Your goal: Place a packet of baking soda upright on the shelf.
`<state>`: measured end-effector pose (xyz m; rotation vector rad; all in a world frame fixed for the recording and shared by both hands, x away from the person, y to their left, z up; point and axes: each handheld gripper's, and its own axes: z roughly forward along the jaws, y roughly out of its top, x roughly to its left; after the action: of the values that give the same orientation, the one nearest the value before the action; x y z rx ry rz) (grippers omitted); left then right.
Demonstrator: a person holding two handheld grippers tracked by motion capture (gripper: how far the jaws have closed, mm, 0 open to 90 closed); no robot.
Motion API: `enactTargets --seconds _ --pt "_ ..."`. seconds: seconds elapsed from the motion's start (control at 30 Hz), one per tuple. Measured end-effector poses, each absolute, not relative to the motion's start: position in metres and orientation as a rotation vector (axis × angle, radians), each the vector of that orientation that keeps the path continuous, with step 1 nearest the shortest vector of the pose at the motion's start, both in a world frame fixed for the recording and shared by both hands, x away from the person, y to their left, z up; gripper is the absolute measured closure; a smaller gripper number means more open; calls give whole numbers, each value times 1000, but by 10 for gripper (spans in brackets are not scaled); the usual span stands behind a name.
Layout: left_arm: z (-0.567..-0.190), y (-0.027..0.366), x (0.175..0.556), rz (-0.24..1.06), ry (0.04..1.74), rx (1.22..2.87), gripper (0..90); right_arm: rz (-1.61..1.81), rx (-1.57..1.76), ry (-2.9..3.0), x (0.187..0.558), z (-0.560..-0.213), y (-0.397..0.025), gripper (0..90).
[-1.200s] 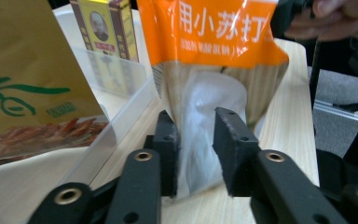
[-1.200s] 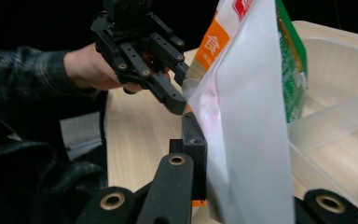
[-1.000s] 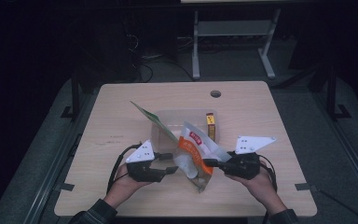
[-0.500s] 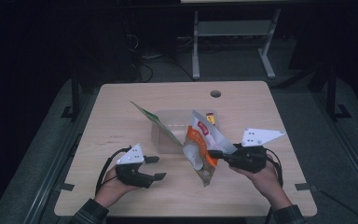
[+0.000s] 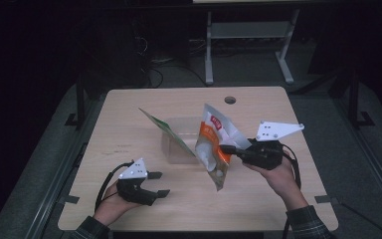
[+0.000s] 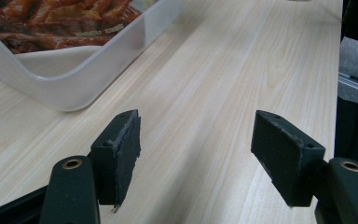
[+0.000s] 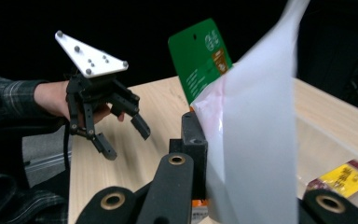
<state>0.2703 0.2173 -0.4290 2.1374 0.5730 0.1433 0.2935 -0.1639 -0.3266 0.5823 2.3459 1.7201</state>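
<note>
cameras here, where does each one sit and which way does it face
High view: above the person's side, looking forward and down on the table; both forearms, left hand-held gripper open, right hand-held gripper shut on the snack bag.
Left gripper view: rides the left hand-held gripper, looks along the tabletop at the clear tray; its two spread jaws show.
Right gripper view: rides the right hand-held gripper, faces the left one, with hand and sleeve.
Shared: snack bag, green packet.

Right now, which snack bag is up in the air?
The orange and white bag, pinched by the right gripper and hanging above the table. The green bag leans on the clear tub instead.
</note>
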Motion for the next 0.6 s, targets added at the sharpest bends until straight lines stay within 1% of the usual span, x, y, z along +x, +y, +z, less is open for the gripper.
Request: enactTargets --seconds 0.1,0.23,0.4,0.6 --pt "-430 218 272 146 578 2139 323 1695 583 2320 296 -321 -165 900" --pt "-430 219 273 153 582 2140 320 1696 606 2291 309 -315 -166 900" --pt "-434 220 276 144 591 2148 295 1657 631 2290 328 -312 -163 900" --pt "-438 219 277 150 568 2169 241 1598 694 2289 350 -318 -159 900"
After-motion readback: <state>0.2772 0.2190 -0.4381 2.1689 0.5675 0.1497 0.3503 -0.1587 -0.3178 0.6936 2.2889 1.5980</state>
